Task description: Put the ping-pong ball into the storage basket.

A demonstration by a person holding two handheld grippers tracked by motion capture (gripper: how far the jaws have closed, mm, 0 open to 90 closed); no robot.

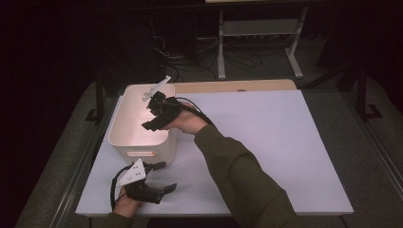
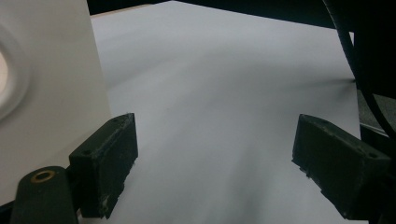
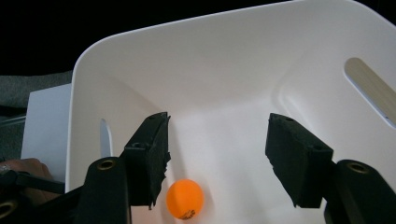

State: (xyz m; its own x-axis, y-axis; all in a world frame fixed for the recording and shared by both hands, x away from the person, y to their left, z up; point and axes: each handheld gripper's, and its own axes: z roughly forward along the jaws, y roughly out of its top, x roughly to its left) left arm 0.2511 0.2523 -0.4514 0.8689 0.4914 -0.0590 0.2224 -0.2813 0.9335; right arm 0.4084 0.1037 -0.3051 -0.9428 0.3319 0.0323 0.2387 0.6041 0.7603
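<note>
Here the right gripper (image 3: 217, 158) hung with fingers released above a small orange ball (image 3: 185, 199) inside the deep white plastic bin (image 3: 233, 60); the left gripper (image 2: 215, 168) rested released on the white desk (image 2: 224, 93).

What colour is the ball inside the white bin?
Orange: the small round ball lies on the floor of the white plastic bin, clearest in the right gripper view.

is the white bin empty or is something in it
Not empty: an orange ball lies on the floor of the white bin, under the open right claw.

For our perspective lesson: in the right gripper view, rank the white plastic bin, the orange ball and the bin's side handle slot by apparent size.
1. White plastic bin
2. Side handle slot
3. Orange ball, roughly comparable to the slot, so this order is unsure.
</note>
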